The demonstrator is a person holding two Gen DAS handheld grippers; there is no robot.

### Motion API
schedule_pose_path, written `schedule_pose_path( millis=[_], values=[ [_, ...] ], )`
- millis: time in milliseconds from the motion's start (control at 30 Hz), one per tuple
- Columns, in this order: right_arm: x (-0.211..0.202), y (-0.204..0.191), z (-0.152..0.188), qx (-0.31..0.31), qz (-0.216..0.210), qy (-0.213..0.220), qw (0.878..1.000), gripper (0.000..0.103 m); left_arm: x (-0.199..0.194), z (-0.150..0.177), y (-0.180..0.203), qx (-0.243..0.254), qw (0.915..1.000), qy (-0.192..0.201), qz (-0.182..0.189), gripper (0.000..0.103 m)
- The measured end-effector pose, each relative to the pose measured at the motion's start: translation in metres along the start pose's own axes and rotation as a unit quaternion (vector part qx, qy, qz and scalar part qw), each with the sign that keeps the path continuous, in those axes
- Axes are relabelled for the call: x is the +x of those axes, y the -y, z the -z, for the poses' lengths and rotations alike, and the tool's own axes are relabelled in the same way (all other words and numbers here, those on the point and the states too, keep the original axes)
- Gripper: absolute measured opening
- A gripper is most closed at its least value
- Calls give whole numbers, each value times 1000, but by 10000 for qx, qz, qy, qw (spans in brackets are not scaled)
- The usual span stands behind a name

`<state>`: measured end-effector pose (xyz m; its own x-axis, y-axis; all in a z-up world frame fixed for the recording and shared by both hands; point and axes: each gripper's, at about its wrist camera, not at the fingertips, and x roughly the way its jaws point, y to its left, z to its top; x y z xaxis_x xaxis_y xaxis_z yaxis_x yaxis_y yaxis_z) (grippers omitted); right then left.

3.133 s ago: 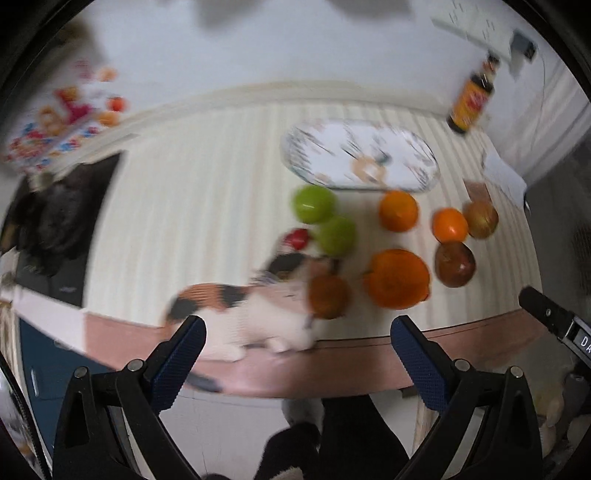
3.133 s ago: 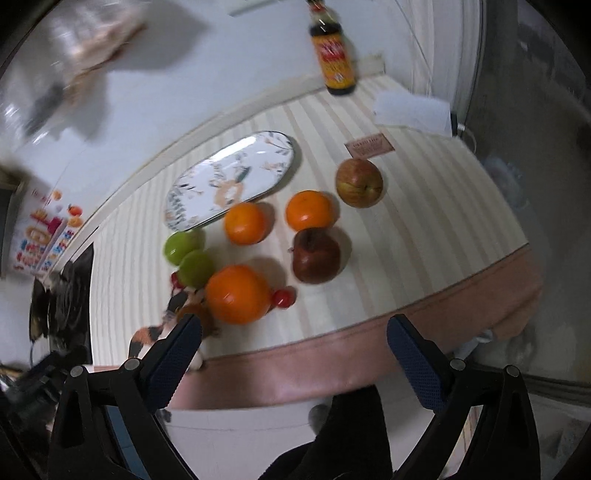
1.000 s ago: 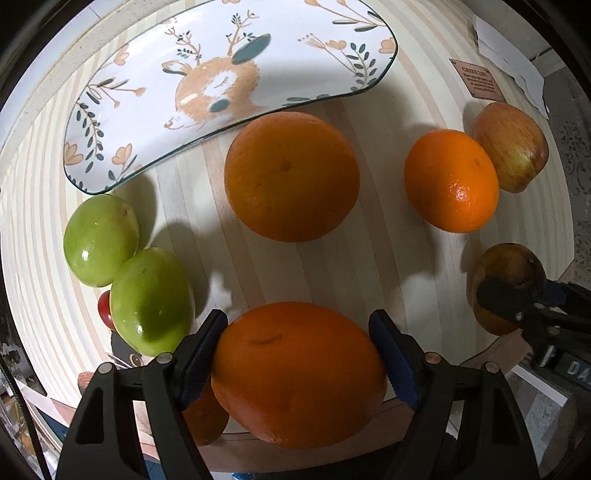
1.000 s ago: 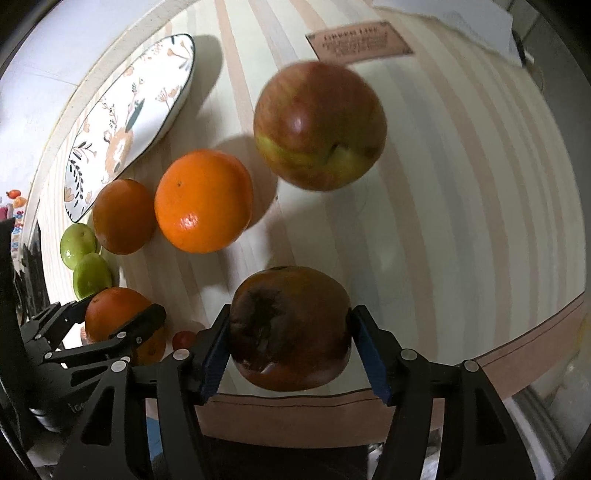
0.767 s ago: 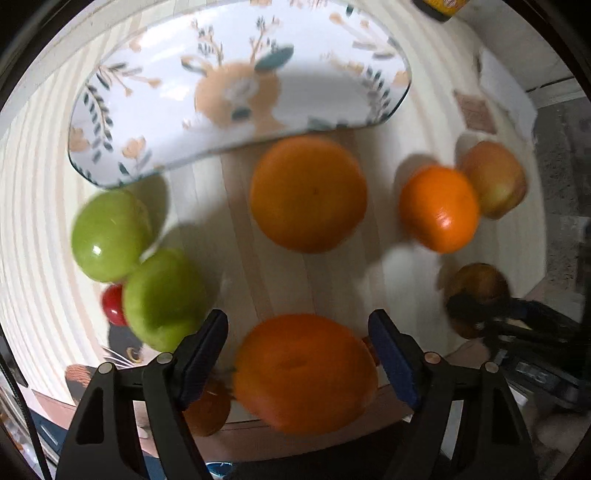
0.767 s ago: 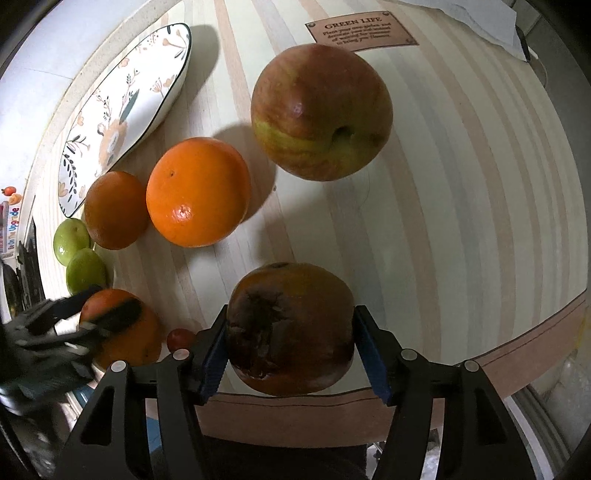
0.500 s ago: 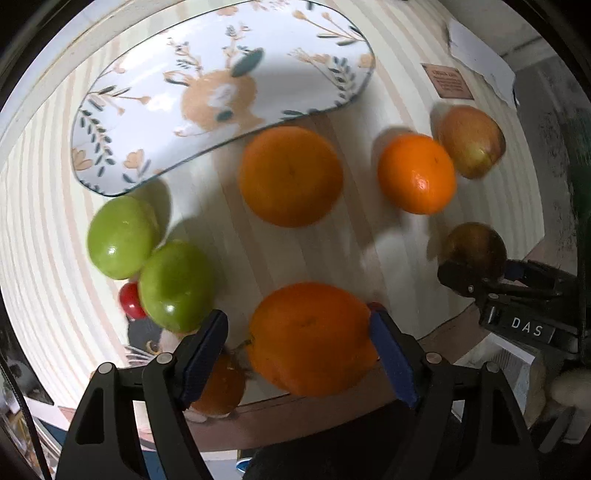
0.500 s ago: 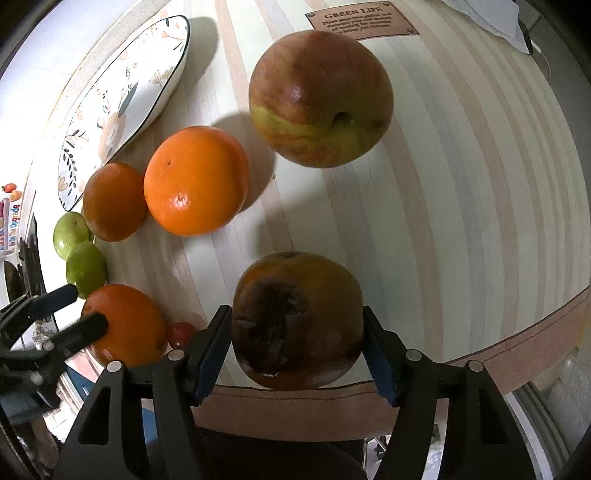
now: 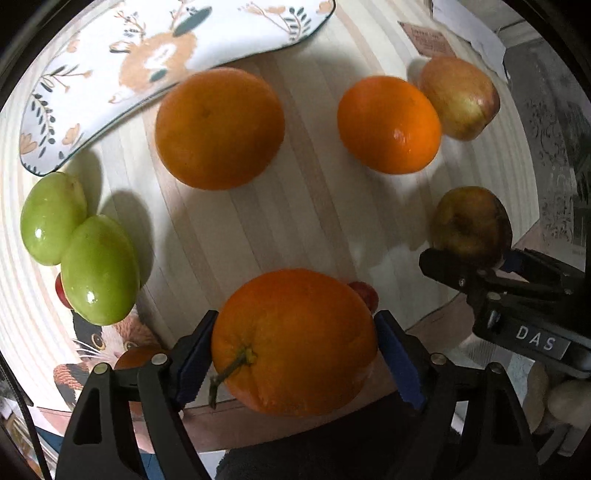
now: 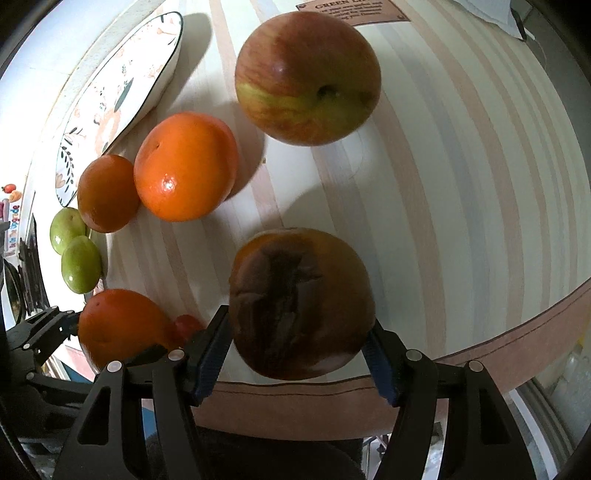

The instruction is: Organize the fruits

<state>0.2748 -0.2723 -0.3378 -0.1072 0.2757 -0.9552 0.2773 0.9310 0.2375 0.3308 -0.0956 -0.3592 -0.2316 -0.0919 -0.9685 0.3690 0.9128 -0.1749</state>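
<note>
My left gripper (image 9: 295, 325) is shut on a large orange (image 9: 295, 343) with a stalk, near the table's front edge. The right gripper (image 10: 297, 325) has its jaws closing on a dark brown wrinkled fruit (image 10: 299, 302), and both pads touch it. That fruit (image 9: 471, 225) and the right gripper (image 9: 480, 266) also show at the right of the left wrist view. Loose on the striped cloth lie two more oranges (image 9: 219, 127) (image 9: 389, 123), a red-yellow apple (image 10: 308, 77) and two green fruits (image 9: 98, 269) (image 9: 51, 218). A flowered oval plate (image 9: 258, 22) lies behind them.
A small red tomato (image 9: 365, 293) sits just behind the large orange, and another (image 9: 61, 291) peeks out beside the green fruits. A cat figure (image 9: 103, 343) and a small orange fruit (image 9: 133, 360) lie at the front left. A brown label (image 9: 426, 38) lies at the back right.
Three seconds ago both grippers hung open high above the table. Both now hold fruit low over it. In the last second the left view shifted and the orange's stalk came into sight.
</note>
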Motion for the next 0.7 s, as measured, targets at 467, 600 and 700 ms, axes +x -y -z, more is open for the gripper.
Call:
schedule_pose_path(
  millis=[467, 600, 700],
  values=[
    [-28, -23, 6, -445, 331, 641, 9964, 59, -38, 37, -2, -314, 9957, 788, -382, 80],
    [-49, -37, 2, -565, 198, 881, 9943, 57, -84, 44, -16, -537, 9903, 1278, -108, 80],
    [-73, -49, -10, -704, 99, 1061, 9918, 56, -127, 28, -35, -671, 9831, 1700, 106, 80]
  ],
)
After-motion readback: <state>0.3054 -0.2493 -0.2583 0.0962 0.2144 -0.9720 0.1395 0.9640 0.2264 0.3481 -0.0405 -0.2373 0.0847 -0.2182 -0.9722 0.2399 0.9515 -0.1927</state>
